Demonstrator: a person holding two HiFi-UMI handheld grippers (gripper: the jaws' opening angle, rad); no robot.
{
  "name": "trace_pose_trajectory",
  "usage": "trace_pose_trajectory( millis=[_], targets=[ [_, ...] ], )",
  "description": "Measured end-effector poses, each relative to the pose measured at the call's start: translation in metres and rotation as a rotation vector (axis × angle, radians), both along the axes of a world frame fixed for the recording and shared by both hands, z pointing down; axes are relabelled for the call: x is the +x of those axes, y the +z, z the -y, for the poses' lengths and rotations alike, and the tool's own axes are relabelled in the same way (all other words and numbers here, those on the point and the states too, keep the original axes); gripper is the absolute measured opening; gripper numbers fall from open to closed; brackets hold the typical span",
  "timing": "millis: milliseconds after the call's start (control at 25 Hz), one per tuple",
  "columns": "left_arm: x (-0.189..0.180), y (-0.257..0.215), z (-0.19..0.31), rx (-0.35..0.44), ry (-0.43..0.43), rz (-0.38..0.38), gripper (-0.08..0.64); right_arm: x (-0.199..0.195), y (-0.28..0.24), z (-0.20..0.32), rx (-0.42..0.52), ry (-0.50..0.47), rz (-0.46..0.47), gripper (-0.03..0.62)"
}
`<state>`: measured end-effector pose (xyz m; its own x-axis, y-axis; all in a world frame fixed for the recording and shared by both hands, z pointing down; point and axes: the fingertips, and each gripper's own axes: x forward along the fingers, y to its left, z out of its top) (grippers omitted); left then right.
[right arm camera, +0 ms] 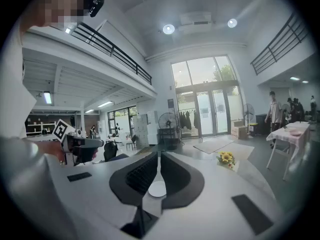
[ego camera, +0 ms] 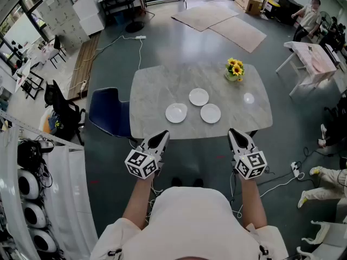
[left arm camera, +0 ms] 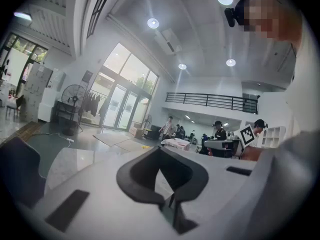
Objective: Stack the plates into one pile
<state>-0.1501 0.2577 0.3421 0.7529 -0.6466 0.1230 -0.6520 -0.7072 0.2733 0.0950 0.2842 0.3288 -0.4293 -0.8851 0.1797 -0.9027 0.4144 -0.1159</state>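
Three plates [ego camera: 198, 97] are lying apart on the table [ego camera: 157, 85], unstacked, nearer the person than the flowers [ego camera: 235, 69]. The left gripper [ego camera: 161, 138] and the right gripper [ego camera: 235, 135] are hovering at the table edge opposite the flowers, both clenched, grasping nothing.

Three white round plates [ego camera: 199, 97], flat, unstacked, close together

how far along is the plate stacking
Done: nothing yet. The left plate, back plate and right plate lie singly on the table, none on another.
In hand: nothing. The left gripper and right gripper hover at the table's near edge, fingers closed and empty.
Left: all the stacking.
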Motion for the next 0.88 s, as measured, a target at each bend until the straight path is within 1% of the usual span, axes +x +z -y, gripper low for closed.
trace_pose_trajectory(
  millis=[280, 560, 680, 880],
  targets=[
    [0.0048, -0.0030, 0.0001, -0.002, 0.004, -0.001, 0.006, 0.0009, -0.0039, 0.0013, 0.002, -0.005, -0.004, 0.043],
    [0.0063, 0.0019, -0.0014, -0.003, 0.005, 0.008, 0.006, 0.0003, 0.0009, 0.0000, -0.005, 0.002, 0.016, 0.043],
    [0.0068, 0.0019, -0.0032, 0.003, 0.006, -0.005, 0.006, 0.0010, 0.0013, -0.0021, -0.004, 0.003, 0.022, 0.043],
    [0.0094, 0.0005, -0.0042, 0.007, 0.011, 0.001, 0.008, 0.0013, 0.0005, -0.0036, -0.004, -0.001, 0.008, 0.044]
  ],
)
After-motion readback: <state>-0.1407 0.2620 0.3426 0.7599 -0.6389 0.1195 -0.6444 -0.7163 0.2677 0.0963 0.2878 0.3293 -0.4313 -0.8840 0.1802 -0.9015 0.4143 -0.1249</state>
